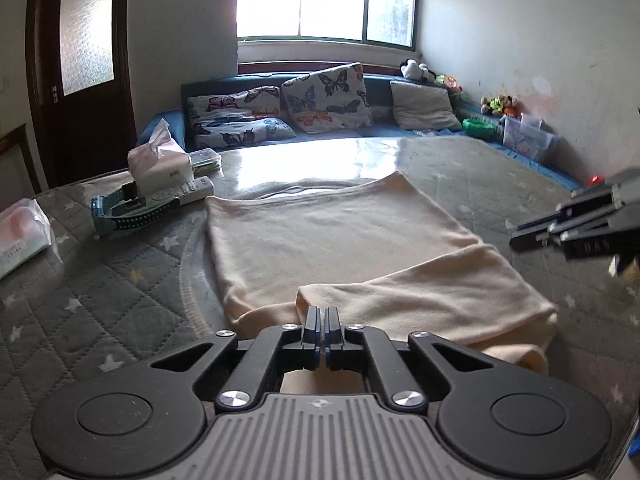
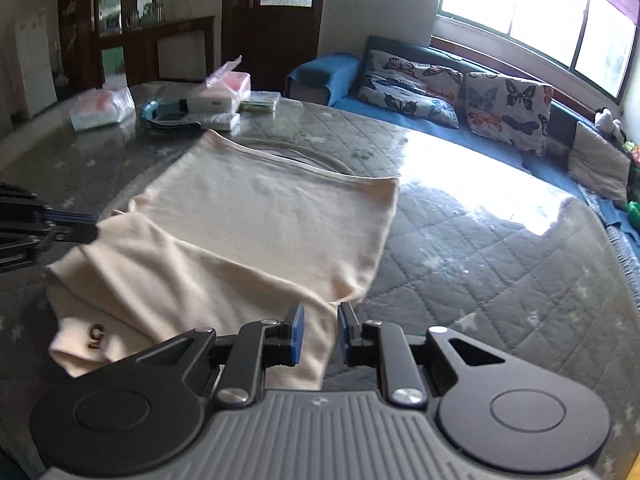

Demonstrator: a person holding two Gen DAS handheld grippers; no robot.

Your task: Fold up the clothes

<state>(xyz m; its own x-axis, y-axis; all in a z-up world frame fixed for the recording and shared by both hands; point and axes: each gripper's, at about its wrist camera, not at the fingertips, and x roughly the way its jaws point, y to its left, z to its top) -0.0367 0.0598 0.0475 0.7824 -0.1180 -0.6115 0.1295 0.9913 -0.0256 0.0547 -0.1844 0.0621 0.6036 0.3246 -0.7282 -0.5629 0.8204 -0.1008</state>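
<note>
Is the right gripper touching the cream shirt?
Cannot tell. In the right wrist view the right gripper is open, its fingers either side of the shirt's near edge, but no view plainly shows contact or a gap.

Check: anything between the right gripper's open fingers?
Yes. Right wrist view: the near edge of the cream knit garment lies between the right gripper fingers, ungripped.

Lay on the grey quilted table cover (image 1: pixel 100 300): tissue box (image 1: pixel 160 164), remote control (image 1: pixel 180 196), blue watch (image 1: pixel 120 216), plastic packet (image 1: pixel 20 236) (label unreadable). Leaned against the blue sofa (image 2: pixel 332 68) behind: butterfly cushions (image 1: pixel 324 98). Stood beyond: dark door (image 1: pixel 80 68), bright window (image 1: pixel 324 0).
</note>
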